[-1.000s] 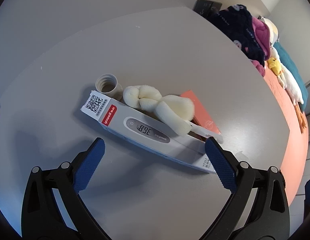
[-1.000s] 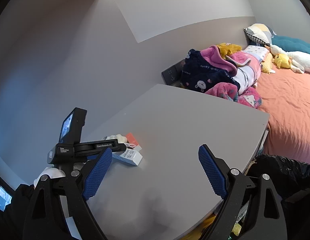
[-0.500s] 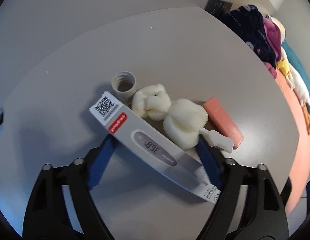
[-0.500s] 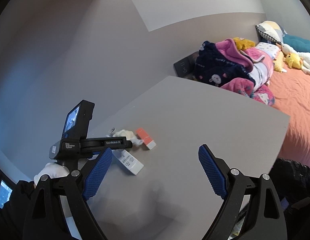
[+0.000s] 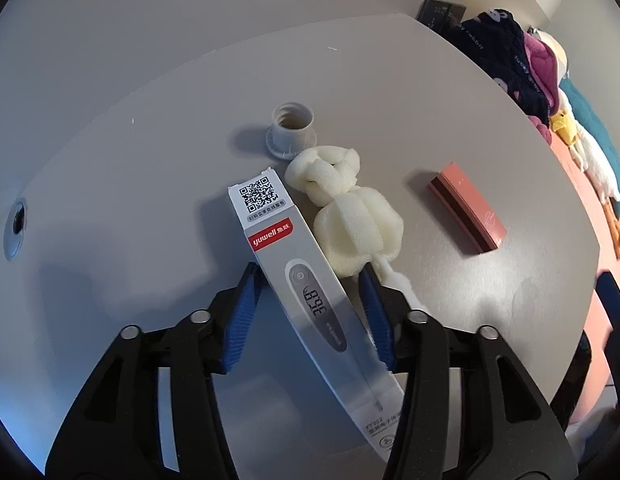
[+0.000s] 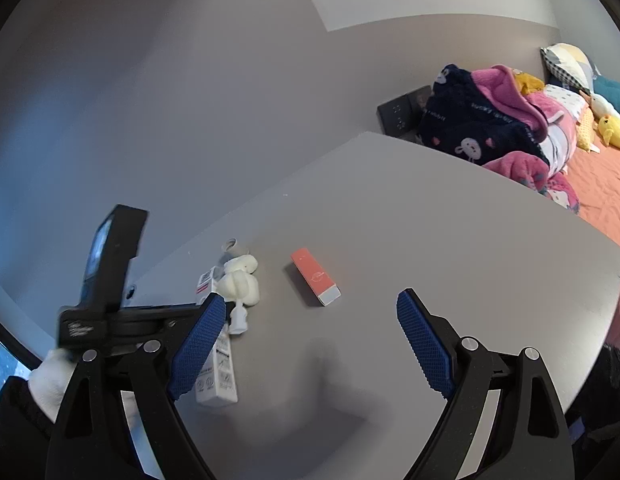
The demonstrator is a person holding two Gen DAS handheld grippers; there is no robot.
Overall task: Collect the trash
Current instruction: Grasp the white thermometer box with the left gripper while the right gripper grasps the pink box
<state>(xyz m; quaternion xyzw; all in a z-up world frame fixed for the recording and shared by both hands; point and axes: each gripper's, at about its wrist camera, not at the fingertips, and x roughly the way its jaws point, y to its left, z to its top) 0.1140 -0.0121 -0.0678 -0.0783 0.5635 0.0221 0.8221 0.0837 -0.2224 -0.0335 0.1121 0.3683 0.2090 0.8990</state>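
Observation:
A long white thermometer box lies on the grey table. My left gripper points down over it with the box between its blue pads. The jaws are closing, and a small gap still shows at the right pad. A cream sponge brush rests against the box, with its handle beside the right finger. A white threaded cap stands behind them. A pink carton lies apart to the right. My right gripper hovers open and empty just short of the pink carton.
A bed with an orange sheet borders the table on the right, with piled clothes and plush toys on it. A black wall socket sits behind the table corner. A cable hole is at the table's left. A black bag shows low right.
My left gripper came forward over the thermometer box and its jaws narrowed around it. My right gripper swung left and lower, bringing the pink carton between its fingers' line.

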